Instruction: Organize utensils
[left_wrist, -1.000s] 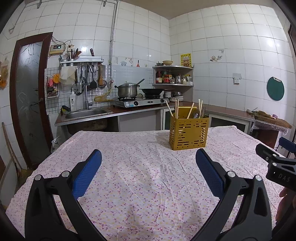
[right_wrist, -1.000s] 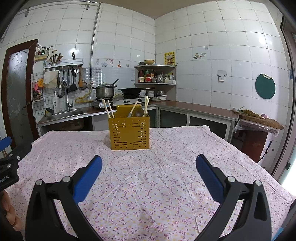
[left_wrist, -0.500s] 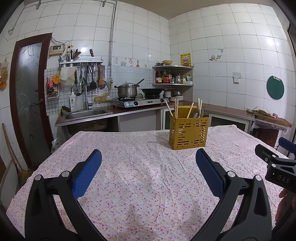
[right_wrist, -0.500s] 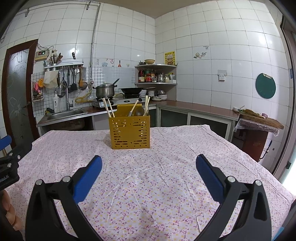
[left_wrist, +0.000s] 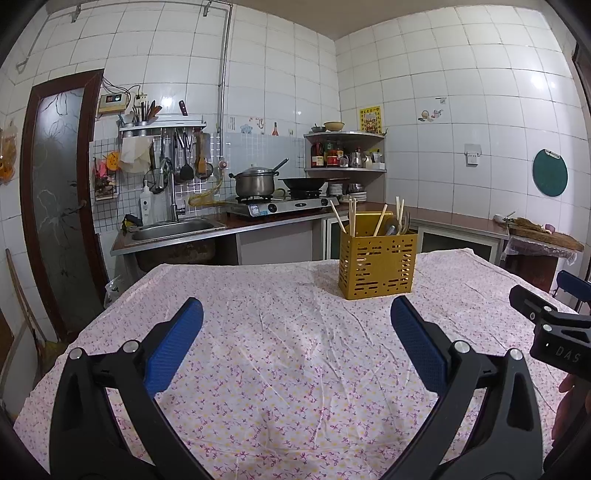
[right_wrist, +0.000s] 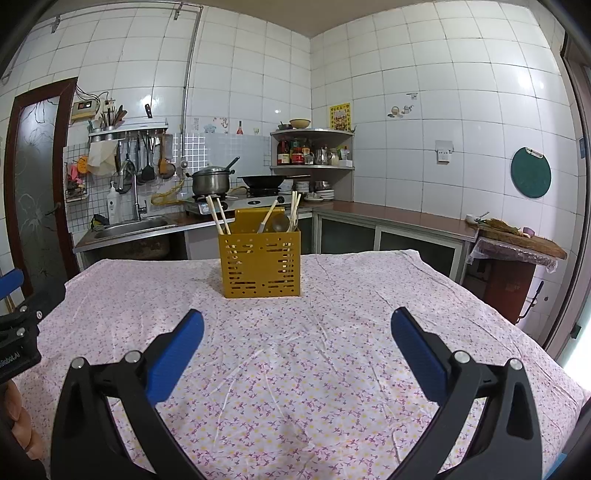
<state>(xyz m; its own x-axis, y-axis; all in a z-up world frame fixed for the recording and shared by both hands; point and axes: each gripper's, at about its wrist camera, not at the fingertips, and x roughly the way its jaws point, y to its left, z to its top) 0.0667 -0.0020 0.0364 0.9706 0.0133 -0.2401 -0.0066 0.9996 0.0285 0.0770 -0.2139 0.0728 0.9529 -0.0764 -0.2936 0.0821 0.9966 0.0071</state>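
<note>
The tablecloth (right_wrist: 295, 369) before the caddy (right_wrist: 260, 264) is left bare on every side, so it can be approached freely; its top is crowded by chopsticks (right_wrist: 218, 219) and a ladle (right_wrist: 279, 222).

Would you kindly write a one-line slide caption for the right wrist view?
Open right gripper hovers over the floral tablecloth, facing a yellow utensil holder of chopsticks and a ladle.

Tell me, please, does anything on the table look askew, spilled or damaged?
Nothing stands out. The holder stands upright on the cloth, with chopsticks and a ladle leaning inside it. The cloth is only creased.
</note>
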